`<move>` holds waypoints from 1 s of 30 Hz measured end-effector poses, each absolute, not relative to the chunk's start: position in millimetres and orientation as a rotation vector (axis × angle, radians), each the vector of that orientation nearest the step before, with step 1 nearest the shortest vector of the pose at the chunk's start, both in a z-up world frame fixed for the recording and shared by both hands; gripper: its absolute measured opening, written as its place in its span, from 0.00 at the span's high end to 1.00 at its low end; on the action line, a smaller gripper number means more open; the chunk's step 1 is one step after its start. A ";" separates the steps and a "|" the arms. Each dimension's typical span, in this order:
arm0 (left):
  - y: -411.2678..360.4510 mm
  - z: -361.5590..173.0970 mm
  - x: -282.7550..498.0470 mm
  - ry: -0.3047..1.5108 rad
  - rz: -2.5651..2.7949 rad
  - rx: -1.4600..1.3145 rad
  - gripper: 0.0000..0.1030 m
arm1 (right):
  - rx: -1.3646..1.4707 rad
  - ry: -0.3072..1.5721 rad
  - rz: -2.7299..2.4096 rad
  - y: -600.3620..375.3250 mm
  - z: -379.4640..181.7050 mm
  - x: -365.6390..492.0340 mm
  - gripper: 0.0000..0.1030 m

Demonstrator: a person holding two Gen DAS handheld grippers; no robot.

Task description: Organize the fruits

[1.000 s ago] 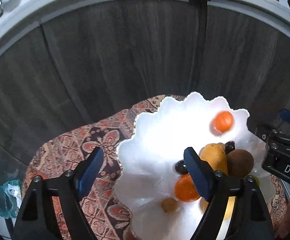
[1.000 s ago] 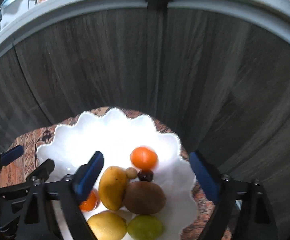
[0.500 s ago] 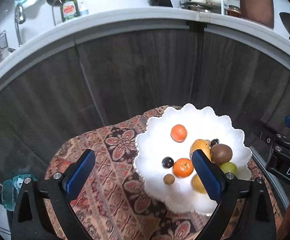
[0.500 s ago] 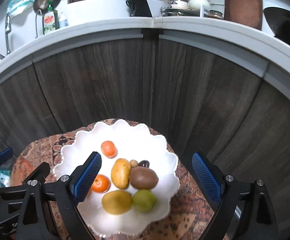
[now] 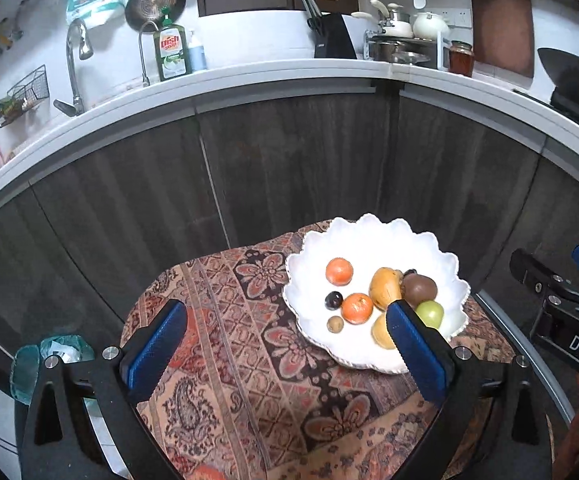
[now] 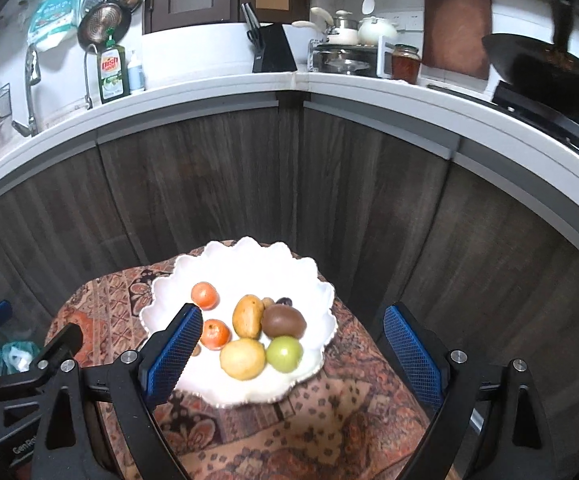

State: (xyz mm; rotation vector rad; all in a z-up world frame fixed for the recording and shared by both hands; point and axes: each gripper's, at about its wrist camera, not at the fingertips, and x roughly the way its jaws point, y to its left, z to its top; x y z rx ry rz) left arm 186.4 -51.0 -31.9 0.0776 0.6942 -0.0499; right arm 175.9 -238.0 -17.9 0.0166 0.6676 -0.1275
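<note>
A white scalloped bowl [image 6: 157, 300] is sitting on a patterned cloth [image 5: 249, 368] in front of dark wood cabinet doors [image 5: 289, 168]. In the bowl: one orange [image 6: 204, 295] lying apart toward the far left, a second orange [image 6: 215, 334] nearer the front left, a mango [image 6: 248, 316] upright-ish in the middle and touching a brown kiwi [image 6: 283, 321] on its right. In front of those, a yellow fruit [image 6: 242, 359] and a green fruit [image 6: 284, 353] are sitting side by side, touching. A dark plum [image 5: 333, 300] is lying just left of the second orange in the left view, with a small brown fruit [image 5: 335, 324] just in front of it. Another dark fruit [image 6: 284, 301] is peeking out behind the kiwi; type unclear. Left gripper [image 5: 285, 338] is hovering over the cloth, left of the bowl, jaws wide apart after just having been opening, nothing between the pads; its right pad overlaps the bowl's near edge in view only. Right gripper [image 6: 293, 344] is hovering above the bowl's near side, jaws standing wide apart, gripping nothing; fruit shows between the pads but below them. Behind, a white counter [image 6: 329, 84] is carrying a dish soap bottle [image 6: 111, 68] and a knife block [image 6: 273, 50].
</note>
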 end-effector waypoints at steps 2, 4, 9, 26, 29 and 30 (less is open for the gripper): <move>-50.1 -31.5 176.9 0.697 -0.057 0.074 0.01 | 0.018 0.668 -0.130 -238.8 -17.0 165.0 0.09; -50.0 -32.0 168.3 0.699 -0.058 0.077 0.01 | 0.014 0.670 -0.134 -238.1 -15.9 154.3 0.09; -42.9 -31.3 147.7 0.707 -0.055 0.066 0.01 | 0.005 0.671 -0.132 -234.7 -13.7 135.0 0.08; -22.6 -24.7 95.4 0.673 -0.012 0.033 0.00 | -0.009 0.637 -0.125 -221.3 -5.7 80.4 0.08; -21.9 -23.2 89.3 0.668 -0.018 0.040 0.00 | 0.002 0.646 -0.126 -223.4 -7.4 73.3 0.08; -21.1 -22.4 87.2 0.666 -0.018 0.040 0.00 | 0.002 0.647 -0.127 -223.3 -7.6 70.5 0.08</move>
